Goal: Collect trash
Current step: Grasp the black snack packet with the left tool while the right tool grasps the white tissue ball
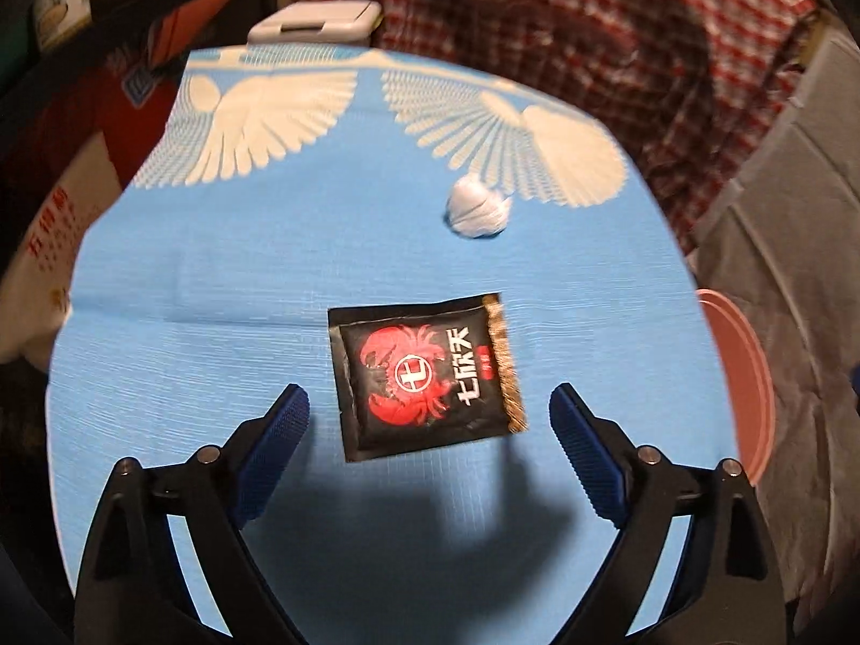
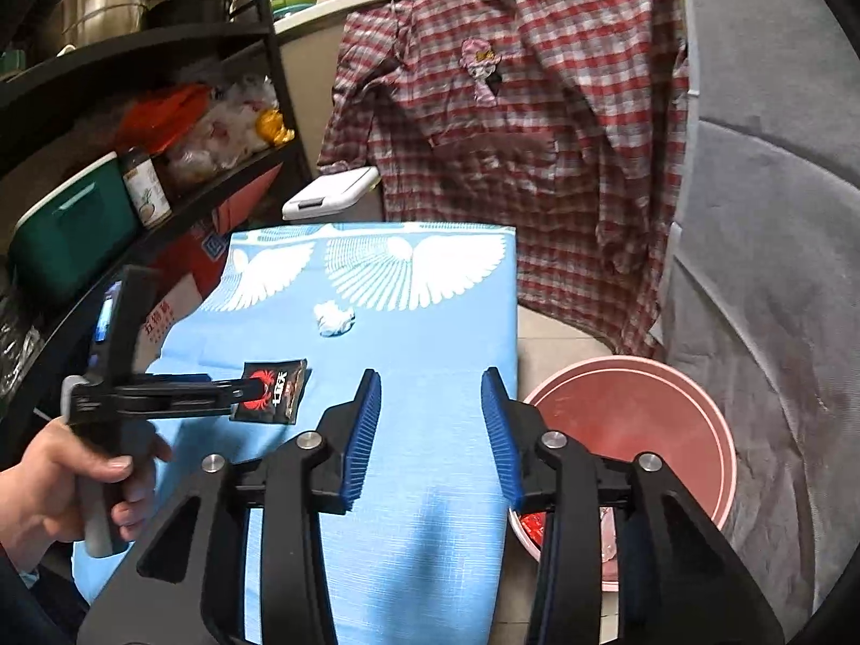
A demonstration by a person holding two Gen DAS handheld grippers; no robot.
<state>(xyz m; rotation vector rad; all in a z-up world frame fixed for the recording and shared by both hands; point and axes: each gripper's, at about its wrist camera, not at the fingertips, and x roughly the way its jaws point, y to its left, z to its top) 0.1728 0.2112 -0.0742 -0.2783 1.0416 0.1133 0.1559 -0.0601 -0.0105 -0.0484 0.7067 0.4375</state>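
One black sachet, one crumpled tissue, one pink bin

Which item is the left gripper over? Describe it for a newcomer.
Find the blue tablecloth with white wing prints. Near its middle lies a flat black sachet, between the open left gripper fingers. Its red crab logo distinguishes it from the crumpled white tissue beyond.

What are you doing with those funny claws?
A person is picking up trash from a table with a blue cloth, using a gripper in each hand. The left gripper is wide open over a black packet with a red crab on it, not gripping it yet. The right gripper is open and holds nothing. A crumpled tissue waits farther back, and a pink bin stands beside the table.
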